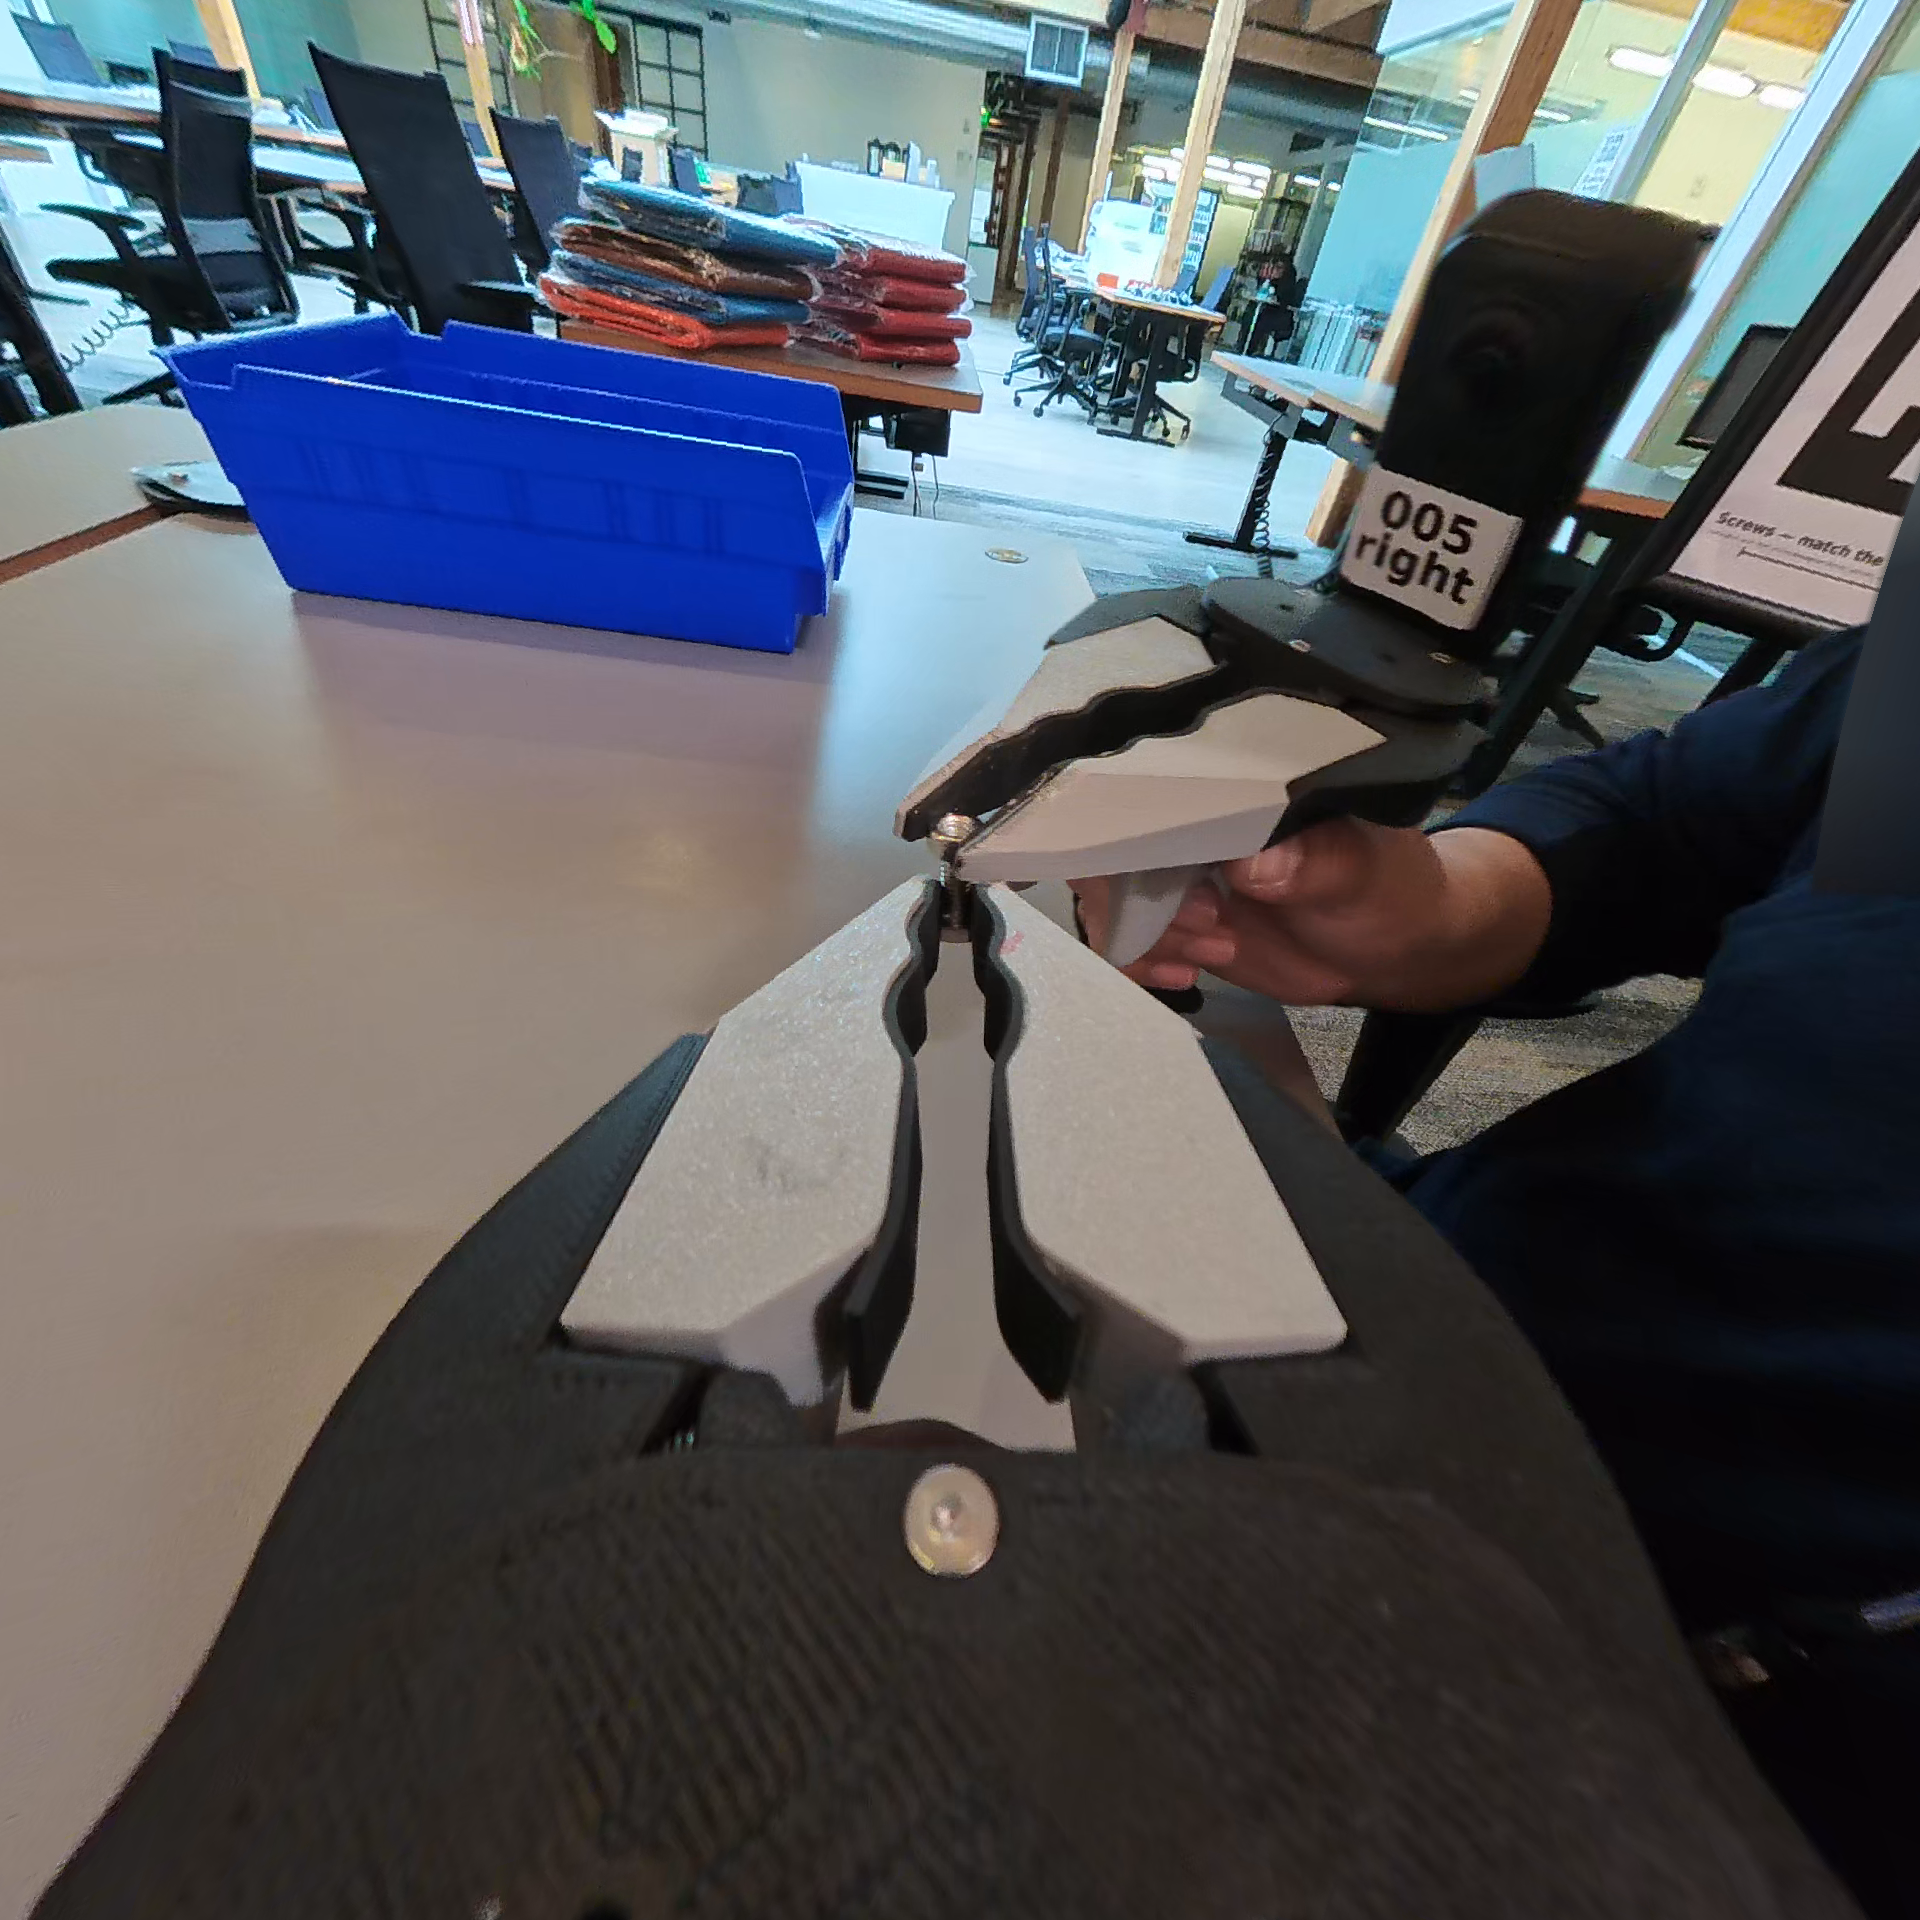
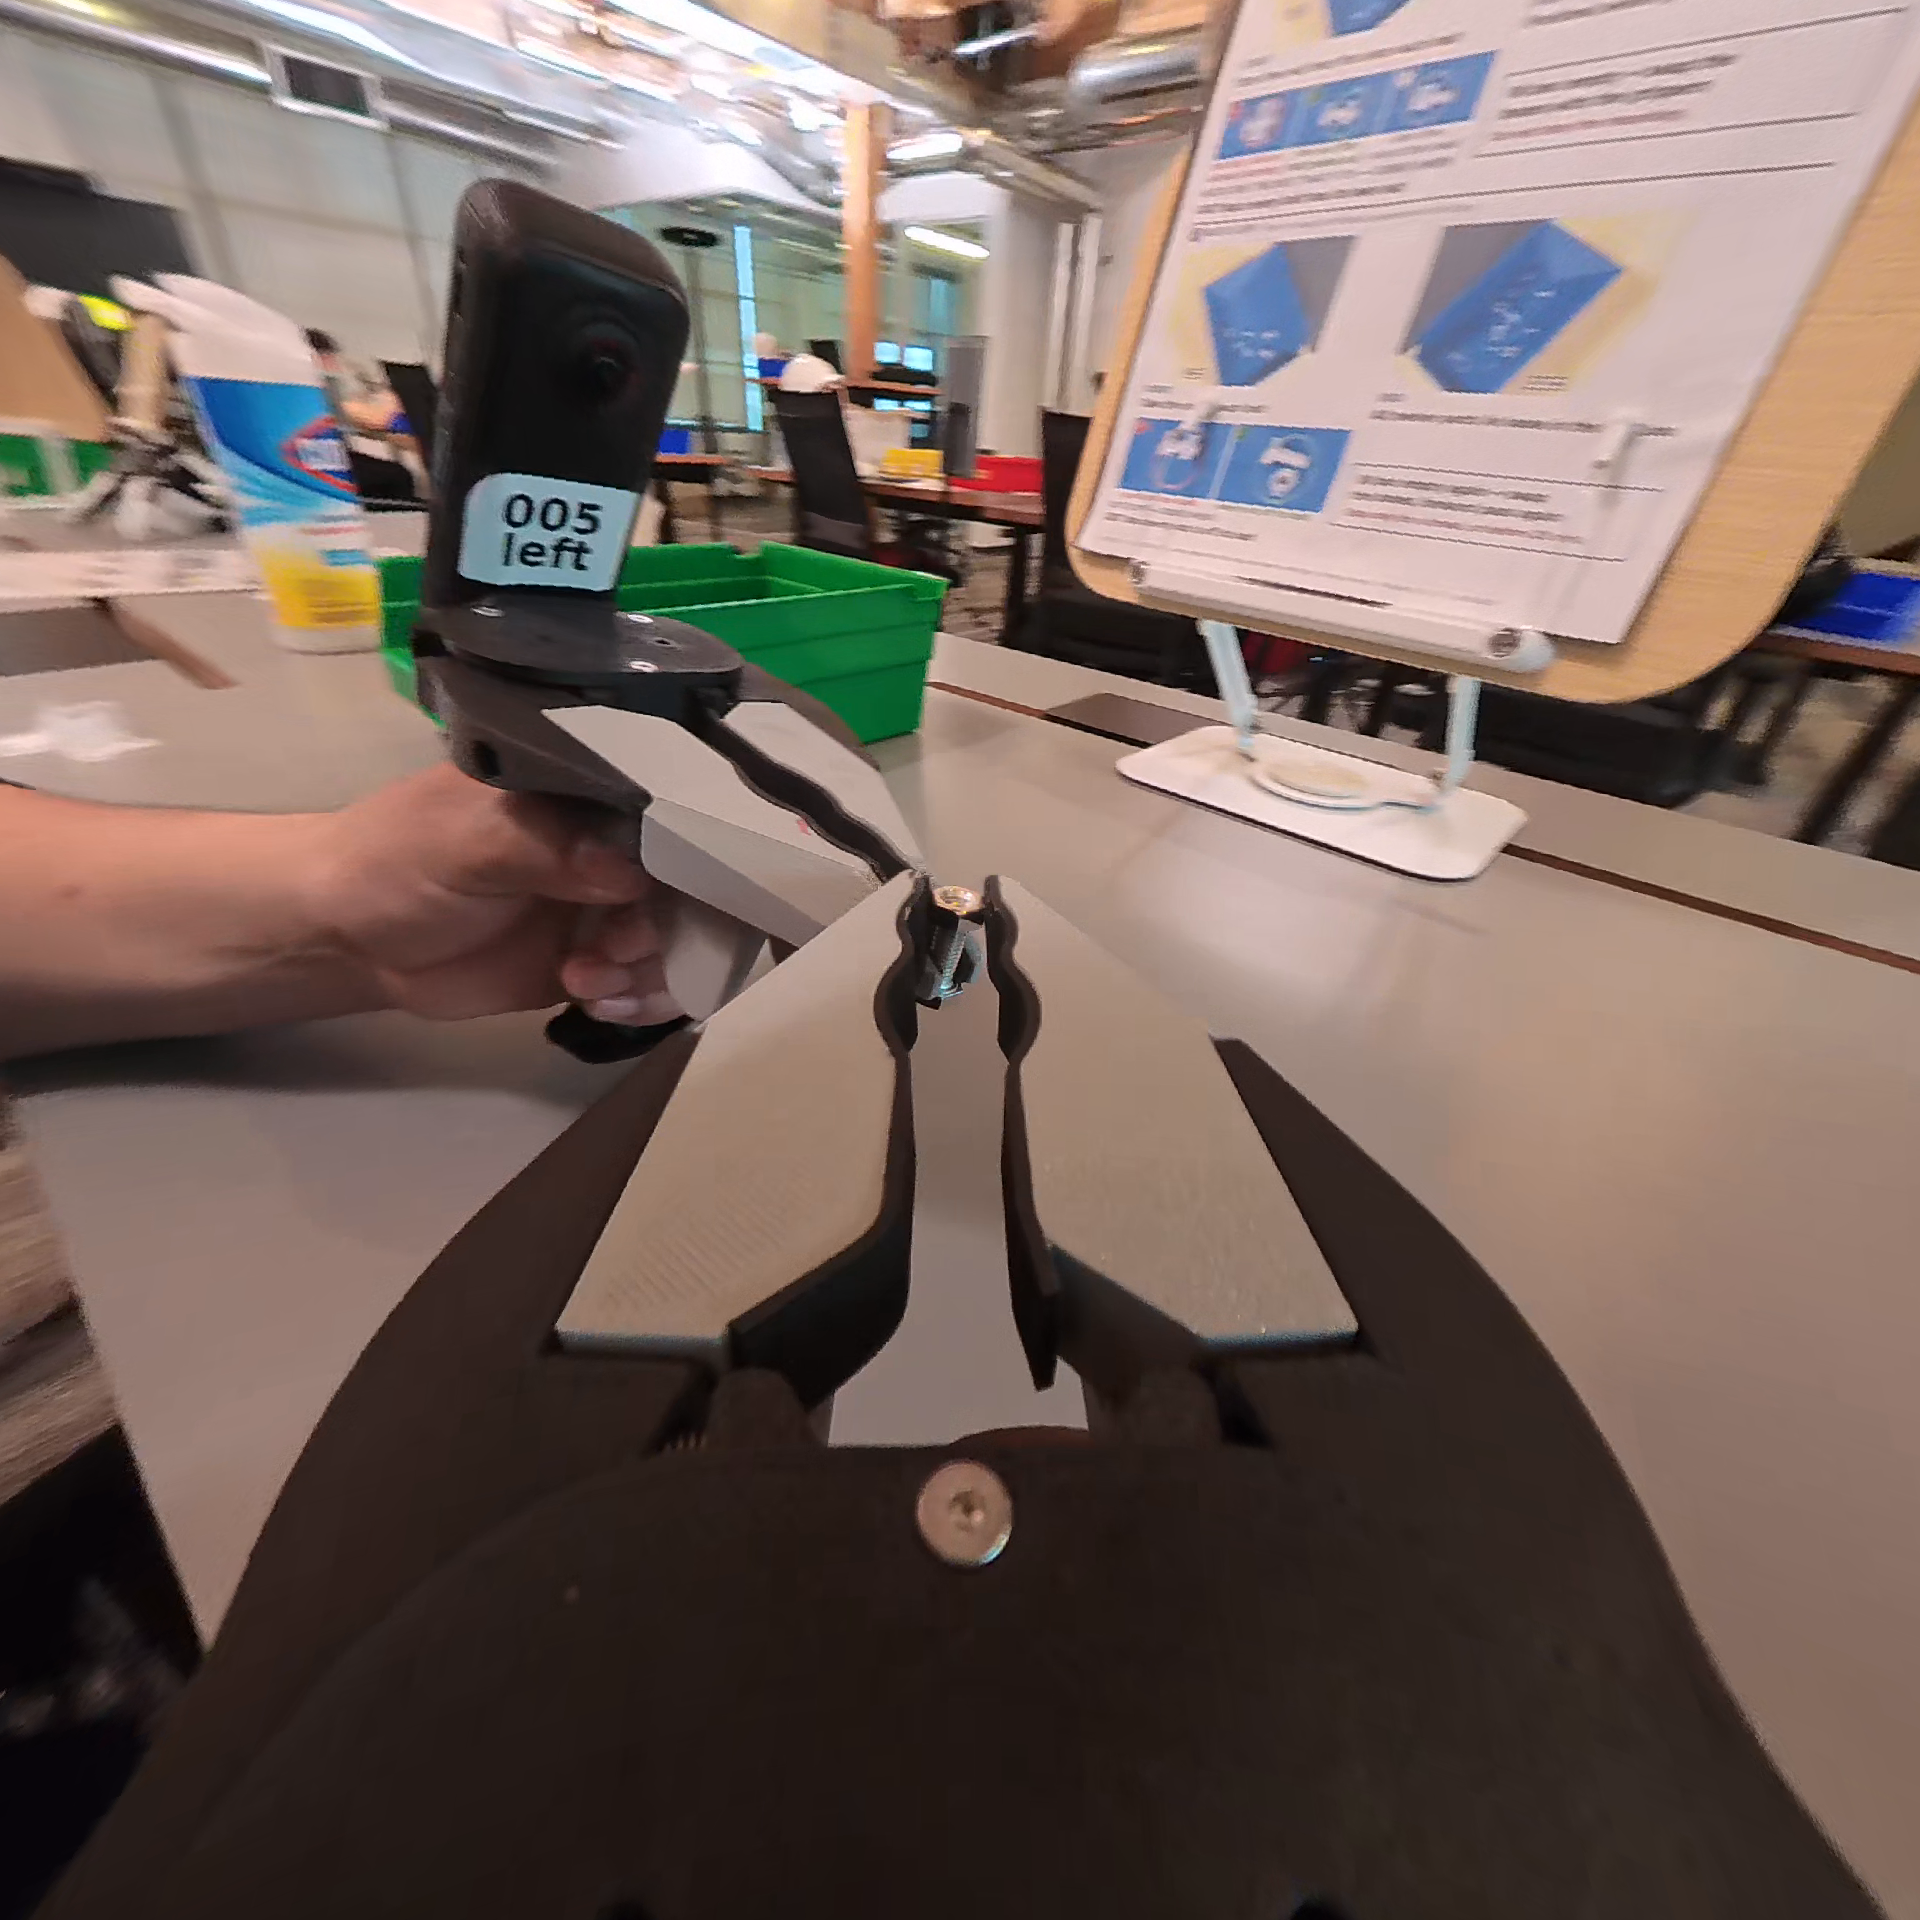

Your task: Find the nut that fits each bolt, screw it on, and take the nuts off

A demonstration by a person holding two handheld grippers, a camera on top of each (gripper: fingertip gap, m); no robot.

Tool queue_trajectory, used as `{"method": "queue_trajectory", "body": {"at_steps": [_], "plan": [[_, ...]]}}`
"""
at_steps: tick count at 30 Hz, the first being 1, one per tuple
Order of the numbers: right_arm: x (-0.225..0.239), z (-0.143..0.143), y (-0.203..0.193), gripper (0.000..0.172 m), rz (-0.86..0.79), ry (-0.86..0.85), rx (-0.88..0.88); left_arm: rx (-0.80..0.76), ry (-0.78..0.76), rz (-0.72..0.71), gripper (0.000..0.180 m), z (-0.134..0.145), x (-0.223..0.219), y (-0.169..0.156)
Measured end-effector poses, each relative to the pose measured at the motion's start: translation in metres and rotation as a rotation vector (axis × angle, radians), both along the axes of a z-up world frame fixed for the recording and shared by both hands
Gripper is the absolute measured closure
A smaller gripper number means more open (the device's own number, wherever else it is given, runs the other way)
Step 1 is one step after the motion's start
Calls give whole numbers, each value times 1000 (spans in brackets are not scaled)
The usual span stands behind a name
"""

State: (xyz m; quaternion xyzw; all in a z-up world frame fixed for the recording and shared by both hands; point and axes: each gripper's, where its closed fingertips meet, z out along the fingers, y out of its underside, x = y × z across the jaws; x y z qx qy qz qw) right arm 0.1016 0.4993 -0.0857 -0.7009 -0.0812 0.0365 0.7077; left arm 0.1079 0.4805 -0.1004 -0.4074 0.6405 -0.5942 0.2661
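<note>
Above grey table [image 1: 416, 831], bolt [image 1: 950, 902] upright, nut [image 1: 954, 828] topmost.

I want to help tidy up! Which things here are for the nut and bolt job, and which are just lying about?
For the job:
bolt
nut
left claw, holding the bolt
right claw, holding the nut

Just lying about:
blue bin
green bin
wipes tub
instruction board

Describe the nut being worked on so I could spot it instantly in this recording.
Start at the grey table, where the two handheld grippers meet tip to tip above its near edge. The nut is the small silver piece pinched in the right gripper, at the upper end of the threaded bolt that the left gripper clamps lower down.
</note>
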Motion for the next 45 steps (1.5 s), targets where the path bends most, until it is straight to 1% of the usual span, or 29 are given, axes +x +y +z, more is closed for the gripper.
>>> {"method": "queue_trajectory", "body": {"at_steps": [7, 15, 16, 17, 18, 19, 20, 21, 22, 24, 26, 27, 28, 32, 37, 41, 42, 45], "plan": [[2, 0, 2, 165, -99, 6, 11, 8, 4, 23, 177, -1, 1, 2], [2, 3, 2, 165, -81, 11, 28, -7, -2, 15, 177, 2, 1, 3], [2, 6, 0, 160, -77, 14, 45, -8, -4, 17, 177, 2, 1, 3], [1, 11, -2, 149, -63, 18, 72, -8, -6, 16, 177, 2, 1, 4], [0, 16, -5, 145, -41, 18, 101, -10, -10, 10, 177, 3, 0, 4], [1, 20, -7, 144, -26, 9, 117, -15, -15, 6, 177, 4, -1, 4], [1, 25, -11, 143, 9, 1, 136, -21, -19, -1, 177, 5, -1, 5], [-4, 30, -15, 143, 89, -2, 158, -29, -22, -16, 177, 6, -2, 4], [-9, 34, -20, 142, 187, 8, 164, -34, -25, -29, 177, 8, -4, 3], [-17, 33, -27, 136, 393, 66, 116, -33, -40, -51, 177, 10, -6, 2], [-17, 25, -26, 114, 511, 146, 25, -31, -63, -76, 177, 14, -9, -1], [-16, 21, -22, 103, 541, 177, -20, -32, -78, -94, 177, 16, -11, -3], [-15, 20, -19, 99, 564, 202, -35, -29, -87, -99, 177, 17, -12, -5], [-26, 28, -19, 118, 657, 236, 9, -15, -88, -83, 177, 16, -10, -3], [-37, 23, -13, 114, 648, 185, 10, -32, -76, -65, 177, 14, -9, 3], [-28, 22, -16, 127, 611, 188, 15, -32, -75, -37, 177, 15, -7, 9], [-23, 22, -17, 127, 587, 183, 18, -38, -73, -39, 177, 15, -7, 10], [-11, 24, -11, 116, 517, 173, 32, -43, -74, -44, 177, 16, -8, 10]]}}
